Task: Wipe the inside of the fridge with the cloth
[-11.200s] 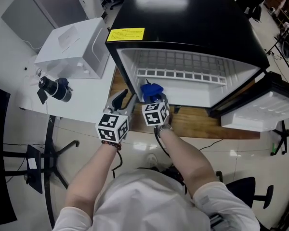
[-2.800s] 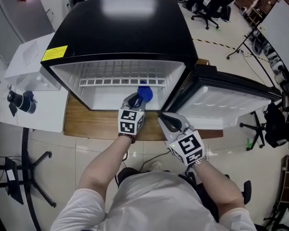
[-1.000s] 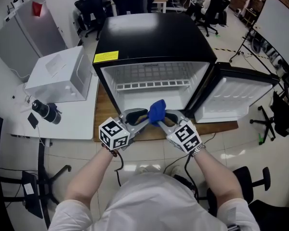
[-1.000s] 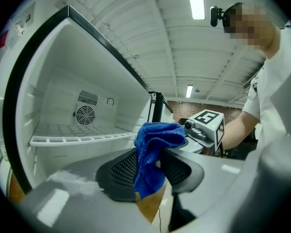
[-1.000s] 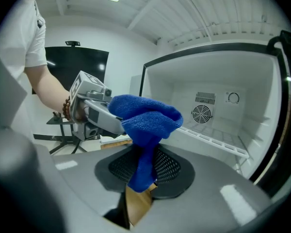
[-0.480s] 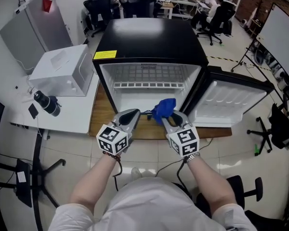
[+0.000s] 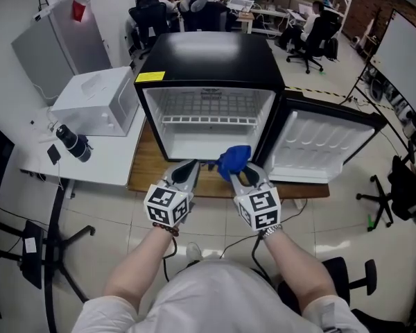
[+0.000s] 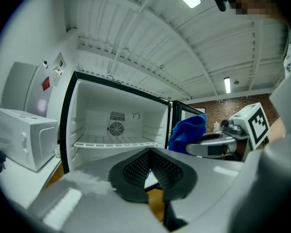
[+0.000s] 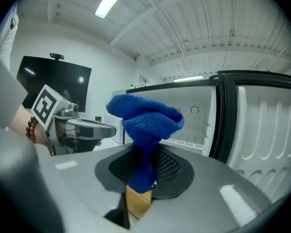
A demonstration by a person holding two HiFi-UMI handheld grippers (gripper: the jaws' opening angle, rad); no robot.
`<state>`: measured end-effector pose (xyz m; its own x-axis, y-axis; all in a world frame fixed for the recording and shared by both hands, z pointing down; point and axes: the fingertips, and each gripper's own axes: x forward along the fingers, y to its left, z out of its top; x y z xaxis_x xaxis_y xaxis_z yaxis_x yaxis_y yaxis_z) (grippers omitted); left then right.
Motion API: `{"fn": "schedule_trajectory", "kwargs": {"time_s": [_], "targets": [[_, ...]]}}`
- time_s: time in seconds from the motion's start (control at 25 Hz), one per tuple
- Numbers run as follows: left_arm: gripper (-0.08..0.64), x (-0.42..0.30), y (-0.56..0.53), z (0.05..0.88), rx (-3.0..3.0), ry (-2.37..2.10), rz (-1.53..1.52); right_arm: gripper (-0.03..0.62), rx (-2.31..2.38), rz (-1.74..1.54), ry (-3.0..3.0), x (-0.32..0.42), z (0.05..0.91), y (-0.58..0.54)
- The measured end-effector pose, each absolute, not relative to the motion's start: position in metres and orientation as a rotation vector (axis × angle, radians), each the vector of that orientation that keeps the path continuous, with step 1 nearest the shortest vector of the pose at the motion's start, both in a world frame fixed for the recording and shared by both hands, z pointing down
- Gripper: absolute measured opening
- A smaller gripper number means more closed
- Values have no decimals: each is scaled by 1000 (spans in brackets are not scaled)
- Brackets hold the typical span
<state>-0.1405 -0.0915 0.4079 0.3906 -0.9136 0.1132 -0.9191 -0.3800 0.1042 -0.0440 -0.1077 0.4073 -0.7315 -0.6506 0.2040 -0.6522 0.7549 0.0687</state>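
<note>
Your left gripper point(image 7: 188, 169) has its fingers pressed together with nothing between them. It hangs in front of the open fridge point(image 7: 209, 55). Your right gripper point(image 7: 234, 177) is just beside it, and its fingers are closing on the blue cloth point(image 7: 234, 159), which is pinched between them. The cloth sticks up in a bunched lump above those fingers. It is out in front of the fridge, not inside it. The fridge door point(image 7: 326, 141) is swung wide open on your right. The inside of the fridge is white, with a wire shelf point(image 7: 209, 120) across it. The fridge stands on a wooden board point(image 7: 147, 179). On your left, a white microwave point(image 7: 97, 97) sits on a white worktop point(image 7: 107, 159).
</note>
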Motion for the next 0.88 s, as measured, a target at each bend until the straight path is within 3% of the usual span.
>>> {"fn": "schedule_trajectory", "kwargs": {"time_s": [0.48,0.88], "targets": [[3,-118,-73,403,2531,-1651,83,77,1051,-8,-2751,-29,399,-90],[3,-39,-87,392,2706,-1437,113,77,1342,-1,-2663,83,372,-123]]}}
